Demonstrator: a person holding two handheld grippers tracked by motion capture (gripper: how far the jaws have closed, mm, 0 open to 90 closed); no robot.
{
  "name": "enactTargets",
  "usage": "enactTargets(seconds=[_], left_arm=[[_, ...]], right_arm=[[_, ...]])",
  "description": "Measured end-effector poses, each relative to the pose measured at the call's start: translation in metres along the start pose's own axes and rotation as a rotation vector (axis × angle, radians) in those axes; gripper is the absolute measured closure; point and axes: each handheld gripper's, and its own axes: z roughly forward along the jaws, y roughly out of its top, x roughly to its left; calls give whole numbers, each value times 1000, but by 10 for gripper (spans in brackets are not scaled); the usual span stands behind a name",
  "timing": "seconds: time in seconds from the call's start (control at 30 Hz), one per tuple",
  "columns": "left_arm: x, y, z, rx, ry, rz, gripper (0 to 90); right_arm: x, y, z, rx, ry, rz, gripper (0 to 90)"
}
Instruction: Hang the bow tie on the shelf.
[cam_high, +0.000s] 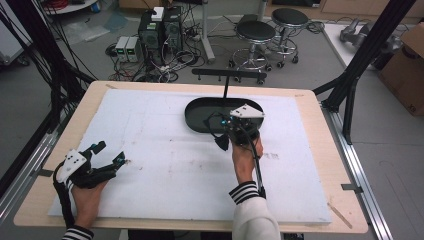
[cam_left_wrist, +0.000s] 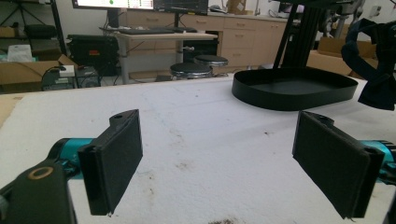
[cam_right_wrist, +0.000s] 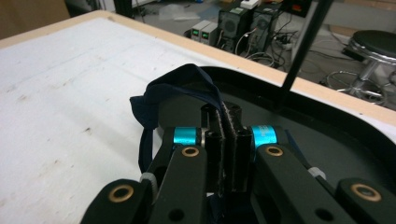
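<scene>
A strip of dark navy cloth (cam_right_wrist: 180, 79) is pinched between the pressed-together jaws of the right claw (cam_right_wrist: 227, 140), which is held over the near rim of the shallow black oval tray (cam_high: 197, 112). The cloth is seen looping up and hanging to the side. The left claw (cam_left_wrist: 219, 161) is spread wide, low over the white foam-covered desk (cam_high: 165, 155), well apart from the tray.

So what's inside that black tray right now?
The black tray looks bare where its floor shows. The right gripper, shut on a dark blue cloth, hangs over its near edge and covers part of the floor, so that patch stays unseen.
</scene>
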Motion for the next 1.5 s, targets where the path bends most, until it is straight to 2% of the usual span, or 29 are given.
enactTargets(seconds=[0.53,0.97,1.03,1.13,1.27,1.5], left_arm=[[1,0,0,0,-1,-9,164],[2,0,0,-3,-1,-20,164],[2,0,0,-4,-2,-21,164],[2,0,0,-3,-2,-20,164],[2,0,0,-2,-3,-22,164],[2,0,0,-3,-3,-19,164]], right_arm=[[-22,23,2,-53,-79,23,877],[-39,53,6,-104,-126,36,877],[-42,54,6,-131,-137,41,877],[-49,57,7,-112,-147,43,877],[-58,64,5,-139,-152,70,877],[-68,72,13,-129,-168,90,876]])
